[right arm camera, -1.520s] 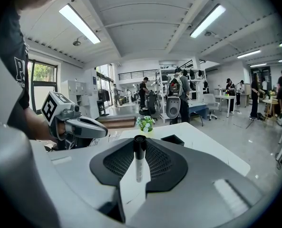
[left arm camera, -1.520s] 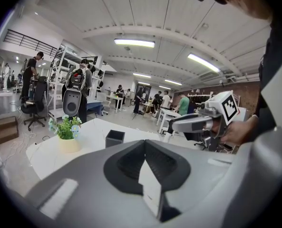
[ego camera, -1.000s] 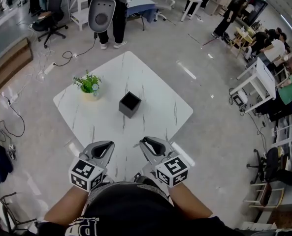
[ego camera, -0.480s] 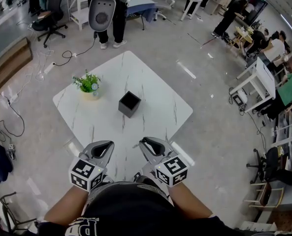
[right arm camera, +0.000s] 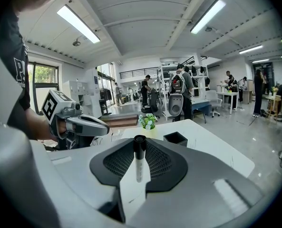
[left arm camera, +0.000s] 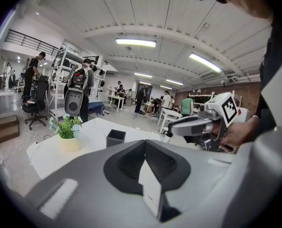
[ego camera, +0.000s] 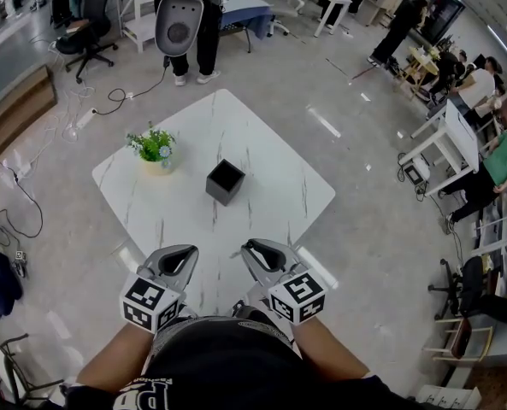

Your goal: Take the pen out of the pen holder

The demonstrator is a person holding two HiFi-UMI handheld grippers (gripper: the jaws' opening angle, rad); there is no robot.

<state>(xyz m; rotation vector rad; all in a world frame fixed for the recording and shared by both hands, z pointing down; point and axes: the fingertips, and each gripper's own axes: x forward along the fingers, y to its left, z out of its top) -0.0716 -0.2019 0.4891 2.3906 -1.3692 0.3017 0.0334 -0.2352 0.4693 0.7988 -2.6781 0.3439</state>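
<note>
the pen is pinched in the right gripper, the left gripper pressed together, empty; were the pinch slackened, the pen could be dropped.

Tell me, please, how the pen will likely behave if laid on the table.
The pen looks slim and round, so it would probably roll on the smooth table. It seems stiff and light, so a gentle grip should likely hold it.
</note>
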